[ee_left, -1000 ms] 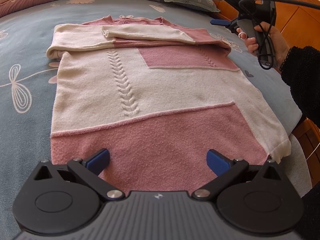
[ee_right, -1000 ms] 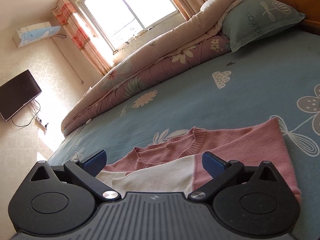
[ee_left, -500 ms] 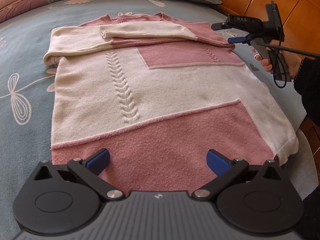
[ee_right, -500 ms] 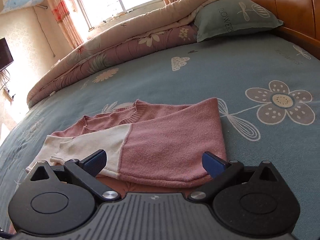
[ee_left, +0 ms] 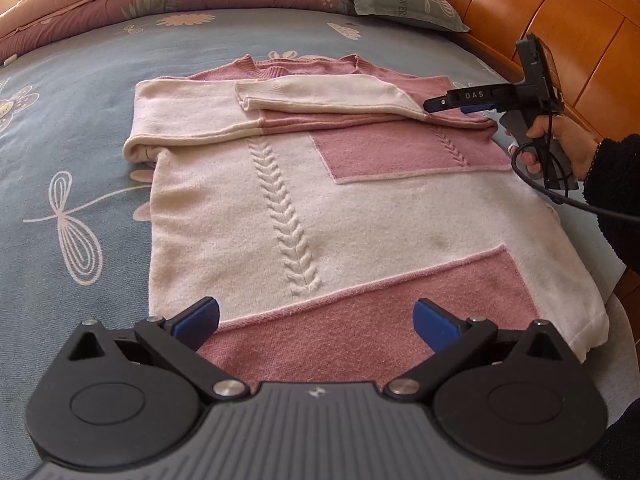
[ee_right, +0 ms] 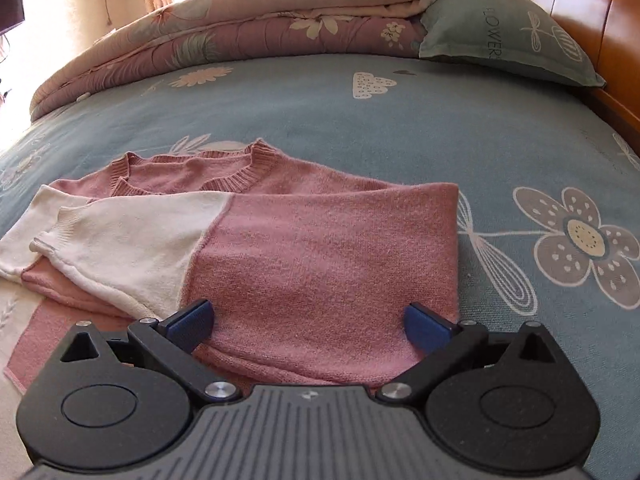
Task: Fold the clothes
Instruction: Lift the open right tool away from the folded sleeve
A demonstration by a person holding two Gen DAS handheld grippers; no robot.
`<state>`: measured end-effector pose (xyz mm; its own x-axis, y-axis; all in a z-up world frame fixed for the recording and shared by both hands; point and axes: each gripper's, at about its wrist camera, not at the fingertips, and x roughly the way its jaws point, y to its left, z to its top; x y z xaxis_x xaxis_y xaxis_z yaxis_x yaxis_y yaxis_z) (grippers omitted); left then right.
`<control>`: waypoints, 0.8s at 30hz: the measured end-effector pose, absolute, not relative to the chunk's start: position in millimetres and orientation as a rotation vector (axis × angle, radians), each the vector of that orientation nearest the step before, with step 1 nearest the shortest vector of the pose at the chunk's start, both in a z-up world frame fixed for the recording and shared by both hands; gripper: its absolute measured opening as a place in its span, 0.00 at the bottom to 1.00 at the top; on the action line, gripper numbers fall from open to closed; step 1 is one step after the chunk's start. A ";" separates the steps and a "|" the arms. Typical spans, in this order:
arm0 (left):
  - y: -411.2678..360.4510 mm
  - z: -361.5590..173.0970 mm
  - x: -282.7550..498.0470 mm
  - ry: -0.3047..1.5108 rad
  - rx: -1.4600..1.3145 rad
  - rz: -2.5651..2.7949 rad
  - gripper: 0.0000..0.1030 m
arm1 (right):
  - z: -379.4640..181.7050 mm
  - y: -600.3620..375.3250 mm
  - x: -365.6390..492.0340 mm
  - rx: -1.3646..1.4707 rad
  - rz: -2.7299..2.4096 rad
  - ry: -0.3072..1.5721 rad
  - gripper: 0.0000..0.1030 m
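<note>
The right tool [ee_right: 308,322] has dropped closer over the folded sleeves since a second ago, jaws wide, empty. The left tool [ee_left: 316,320], equally spread and empty, hovers above the sweater [ee_left: 360,216] hem on the bed [ee_left: 80,120].

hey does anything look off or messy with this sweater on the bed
Nothing is damaged. The sweater lies flat with both sleeves folded across the chest. One faint greyish smudge marks the cream panel near the lower pink block, and the hem corner overhangs the bed edge.
</note>
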<state>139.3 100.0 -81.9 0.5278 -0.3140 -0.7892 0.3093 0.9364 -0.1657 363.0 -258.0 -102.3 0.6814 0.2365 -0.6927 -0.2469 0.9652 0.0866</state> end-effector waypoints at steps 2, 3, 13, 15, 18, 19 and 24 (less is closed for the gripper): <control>100.9 -83.8 139.9 0.953 -0.010 -0.372 0.99 | -89.2 -259.7 367.5 -0.006 0.300 0.722 1.00; 101.0 -84.1 141.1 0.954 -0.009 -0.365 0.99 | -84.1 -260.8 372.8 -0.011 0.297 0.699 1.00; 102.2 -88.8 144.0 0.969 -0.027 -0.345 0.99 | -100.1 -259.5 430.4 0.021 0.198 0.787 1.00; 102.8 -90.9 145.1 0.974 -0.030 -0.346 0.99 | -89.7 -242.4 412.3 -0.008 0.257 0.739 1.00; 102.0 -90.0 144.5 0.964 -0.033 -0.338 0.99 | -95.7 -211.7 397.4 -0.129 0.311 0.749 1.00; 102.1 -89.2 143.7 0.960 -0.039 -0.342 0.99 | -103.7 -202.2 397.2 -0.167 0.313 0.776 1.00; 103.5 -83.5 132.2 0.945 -0.041 -0.358 0.99 | -100.8 -178.1 389.6 -0.155 0.303 0.762 1.00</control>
<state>132.2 103.5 -83.5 0.5317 -0.3177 -0.7851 0.2824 0.9404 -0.1893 389.6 -178.1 -100.8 0.6831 0.2131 -0.6985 -0.3242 0.9456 -0.0286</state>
